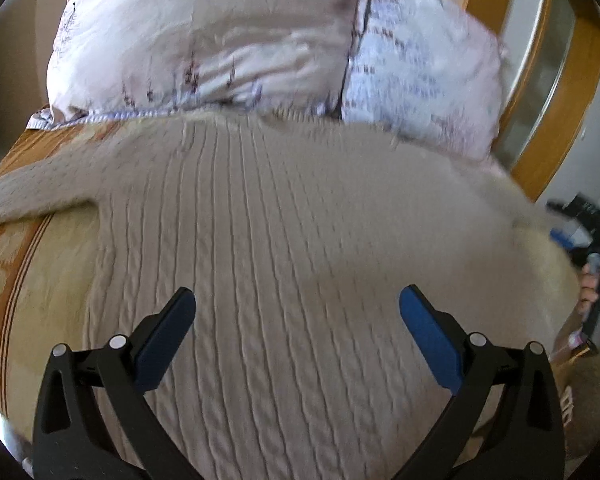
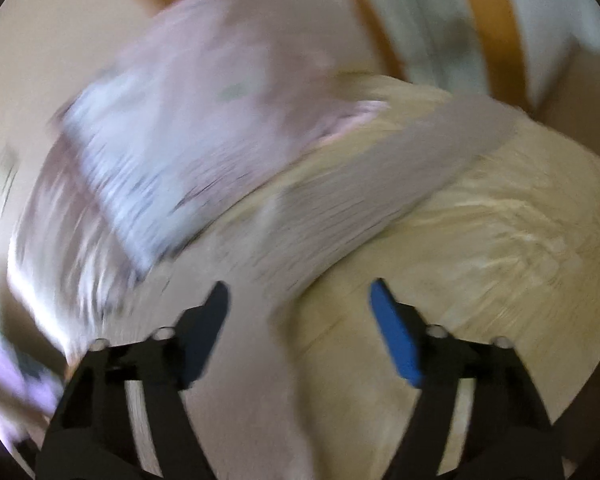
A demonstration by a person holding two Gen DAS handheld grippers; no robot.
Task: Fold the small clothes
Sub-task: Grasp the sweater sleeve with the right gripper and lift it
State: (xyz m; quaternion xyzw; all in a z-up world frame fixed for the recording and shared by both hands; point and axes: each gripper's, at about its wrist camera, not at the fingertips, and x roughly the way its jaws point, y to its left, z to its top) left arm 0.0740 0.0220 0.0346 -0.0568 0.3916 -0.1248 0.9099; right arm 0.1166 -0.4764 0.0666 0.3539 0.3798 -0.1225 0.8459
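A beige cable-knit sweater [image 1: 260,208] lies spread flat on the bed, one sleeve [image 1: 32,196] reaching out to the left. My left gripper [image 1: 298,294] hovers over the sweater's body, open, with nothing between its blue pads. The right wrist view is badly blurred. There my right gripper [image 2: 298,286] stands open above the sweater's edge [image 2: 240,360], and the other sleeve [image 2: 380,184] runs up to the right. I see no cloth pinched between its fingers. A hand on the right gripper's handle [image 1: 596,304] shows at the far right of the left wrist view.
A cream and orange patterned bedspread [image 1: 16,280] lies under the sweater and shows as cream cloth [image 2: 480,240] in the right wrist view. Pale floral pillows [image 1: 204,40] [image 2: 180,120] sit just behind the sweater. A wooden frame [image 1: 540,100] rises at the back right.
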